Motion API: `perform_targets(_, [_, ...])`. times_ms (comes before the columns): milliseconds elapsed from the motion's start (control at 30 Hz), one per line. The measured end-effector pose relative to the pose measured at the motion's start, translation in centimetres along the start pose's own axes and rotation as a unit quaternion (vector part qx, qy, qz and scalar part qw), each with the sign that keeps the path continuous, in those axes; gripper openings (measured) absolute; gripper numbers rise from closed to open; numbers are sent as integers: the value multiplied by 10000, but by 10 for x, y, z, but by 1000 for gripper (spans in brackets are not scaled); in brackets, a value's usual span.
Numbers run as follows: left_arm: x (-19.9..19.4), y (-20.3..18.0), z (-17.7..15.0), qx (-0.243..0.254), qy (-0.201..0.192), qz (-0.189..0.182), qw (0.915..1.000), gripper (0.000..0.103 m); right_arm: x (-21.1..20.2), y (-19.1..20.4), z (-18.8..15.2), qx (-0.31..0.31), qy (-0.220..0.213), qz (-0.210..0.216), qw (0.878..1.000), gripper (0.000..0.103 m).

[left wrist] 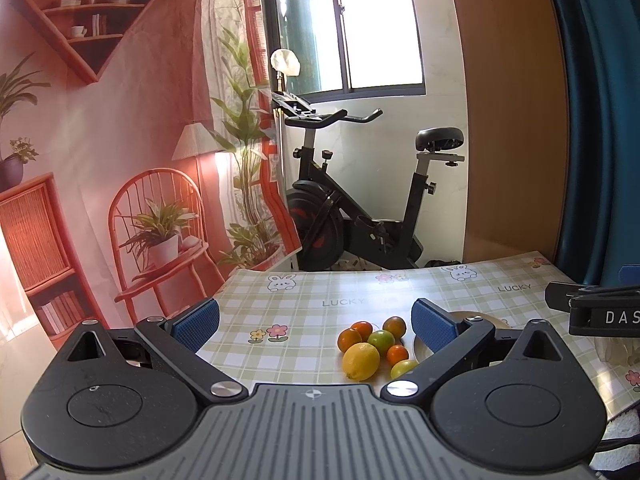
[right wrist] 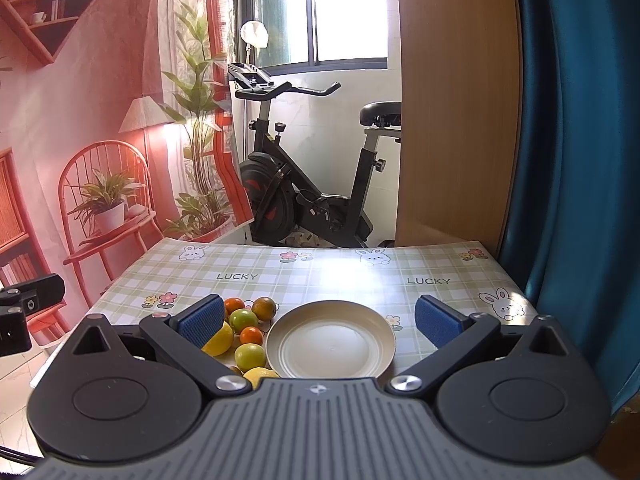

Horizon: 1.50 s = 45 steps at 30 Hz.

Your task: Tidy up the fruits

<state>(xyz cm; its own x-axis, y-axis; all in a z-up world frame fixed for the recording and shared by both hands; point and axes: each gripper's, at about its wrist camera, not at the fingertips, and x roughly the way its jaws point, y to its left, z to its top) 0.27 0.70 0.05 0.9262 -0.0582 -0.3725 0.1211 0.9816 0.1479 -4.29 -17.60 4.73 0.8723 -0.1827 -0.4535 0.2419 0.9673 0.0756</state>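
Several citrus fruits lie in a cluster on the checked tablecloth: a yellow lemon [left wrist: 361, 361], a green one [left wrist: 381, 341] and small oranges [left wrist: 349, 339]. In the right wrist view the same cluster [right wrist: 245, 320] sits just left of an empty cream plate [right wrist: 331, 339]. My left gripper [left wrist: 316, 324] is open above the near table edge, with the fruits between its fingers ahead and nothing held. My right gripper [right wrist: 320, 320] is open too, with the plate framed between its blue pads [right wrist: 438, 325]. Its left finger hides part of the lemon [right wrist: 219, 340].
The table [right wrist: 320, 276] carries a green checked cloth with rabbits and "LUCKY" print. An exercise bike [right wrist: 308, 184] stands beyond its far edge, a wooden panel [right wrist: 456, 120] and blue curtain [right wrist: 580, 160] at the right, a printed backdrop [left wrist: 100, 160] at the left.
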Motion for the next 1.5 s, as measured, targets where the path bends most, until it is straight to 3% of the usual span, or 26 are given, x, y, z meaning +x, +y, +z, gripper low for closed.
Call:
perform_targets(267, [10, 5, 2, -42, 58, -150, 9999, 103, 5, -7, 0, 68, -28, 63, 10000, 103])
perform_targets(367, [18, 6, 6, 27, -90, -11, 10000, 103, 10, -9, 2, 68, -55, 122, 9999, 103])
perform_targets(600, [55, 5, 10, 153, -312, 379, 9987, 103, 34, -27, 15, 324, -528, 113, 9980, 103])
perform_targets(867, [89, 12, 1, -73, -239, 199, 9995, 102, 77, -40, 9, 468, -855, 121, 9952, 103])
perform_targets(1100, [109, 12, -16, -285, -242, -352, 9987, 99, 106, -21, -2, 152, -592, 379, 9974, 103])
perform_targets(1500, [144, 16, -41, -270, 623, -15, 9977, 99, 140, 17, -45, -504, -84, 474, 9976, 102])
